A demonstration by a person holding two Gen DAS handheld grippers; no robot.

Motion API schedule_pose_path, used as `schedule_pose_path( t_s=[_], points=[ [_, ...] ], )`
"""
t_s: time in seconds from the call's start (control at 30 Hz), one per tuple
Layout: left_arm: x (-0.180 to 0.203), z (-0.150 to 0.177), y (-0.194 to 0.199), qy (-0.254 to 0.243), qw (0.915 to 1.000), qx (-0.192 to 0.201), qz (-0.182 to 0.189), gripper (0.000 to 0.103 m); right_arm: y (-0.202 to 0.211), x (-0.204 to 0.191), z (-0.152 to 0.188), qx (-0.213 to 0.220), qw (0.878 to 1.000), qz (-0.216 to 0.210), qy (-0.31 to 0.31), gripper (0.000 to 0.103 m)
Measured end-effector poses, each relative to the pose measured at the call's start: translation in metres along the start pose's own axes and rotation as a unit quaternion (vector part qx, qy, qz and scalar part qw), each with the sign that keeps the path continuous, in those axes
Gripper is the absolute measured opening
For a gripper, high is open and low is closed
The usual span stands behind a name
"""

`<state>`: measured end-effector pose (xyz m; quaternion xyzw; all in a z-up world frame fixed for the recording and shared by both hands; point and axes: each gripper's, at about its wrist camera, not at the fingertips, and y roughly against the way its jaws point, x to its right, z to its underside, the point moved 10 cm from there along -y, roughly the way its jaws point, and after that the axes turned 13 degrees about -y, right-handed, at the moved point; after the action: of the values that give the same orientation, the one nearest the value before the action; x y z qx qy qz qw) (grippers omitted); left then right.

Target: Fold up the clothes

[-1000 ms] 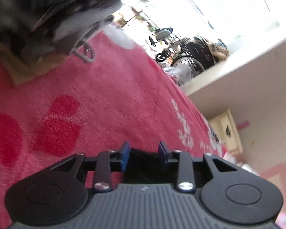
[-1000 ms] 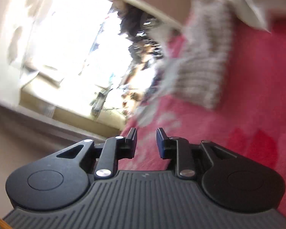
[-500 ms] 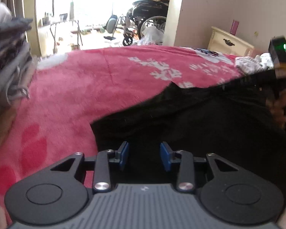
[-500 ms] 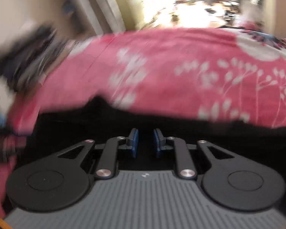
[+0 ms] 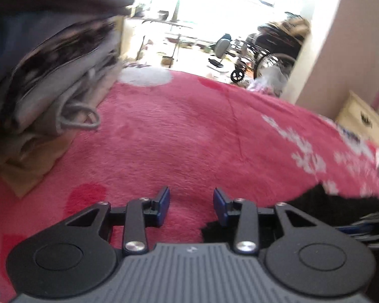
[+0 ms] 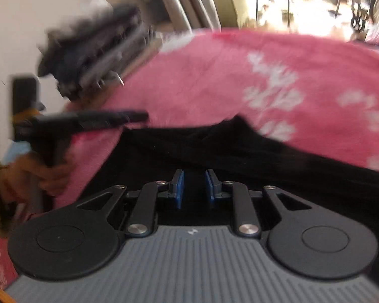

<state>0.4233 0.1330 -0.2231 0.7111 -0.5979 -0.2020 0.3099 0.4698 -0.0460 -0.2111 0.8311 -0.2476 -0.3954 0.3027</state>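
A black garment (image 6: 240,156) lies spread on the pink floral blanket (image 6: 214,75). My right gripper (image 6: 194,186) sits low over it, jaws nearly together, and black cloth fills the narrow gap between the blue pads. My left gripper (image 5: 191,202) stands open over bare pink blanket (image 5: 189,139) with nothing between its fingers. The garment's edge (image 5: 328,204) shows at that view's lower right. In the right wrist view a hand (image 6: 38,174) in a green sleeve holds the left gripper (image 6: 136,115) just beyond the garment's left edge.
A tall stack of folded clothes (image 5: 50,63) stands on the blanket at the left, also visible as the stack (image 6: 96,48) against the wall. A cream nightstand (image 5: 361,118) and a wheelchair (image 5: 273,55) stand beyond the bed.
The left gripper has swung left off the black garment towards the stack, its jaws slightly wider. The right gripper rolled and swept over onto the garment, its jaws narrower than a second ago.
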Motion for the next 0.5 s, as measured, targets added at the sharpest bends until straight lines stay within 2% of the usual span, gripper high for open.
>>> schedule_pose_path(
  t_s=[0.1,0.2,0.3,0.37,0.5],
  points=[
    [-0.003,0.003,0.014,0.011,0.9999,-0.007,0.009,0.044,-0.014,0.014,-0.032,0.058,0.994,0.001,-0.088,0.014],
    [0.003,0.009,0.034,0.02,0.9987,-0.023,0.041,0.049,0.009,0.042,-0.061,0.131,0.972,-0.002,-0.195,0.019],
    [0.014,0.018,0.058,0.028,0.9944,-0.045,0.091,0.055,0.069,0.075,-0.067,0.162,0.952,-0.033,-0.256,0.02],
    [0.027,0.025,0.073,0.022,0.9903,-0.058,0.125,0.057,0.117,0.1,-0.063,0.169,0.946,-0.039,-0.273,0.021],
    [0.062,0.046,0.108,-0.028,0.9776,-0.088,0.189,0.058,0.21,0.154,-0.023,0.157,0.946,0.022,-0.283,0.022]
  ],
)
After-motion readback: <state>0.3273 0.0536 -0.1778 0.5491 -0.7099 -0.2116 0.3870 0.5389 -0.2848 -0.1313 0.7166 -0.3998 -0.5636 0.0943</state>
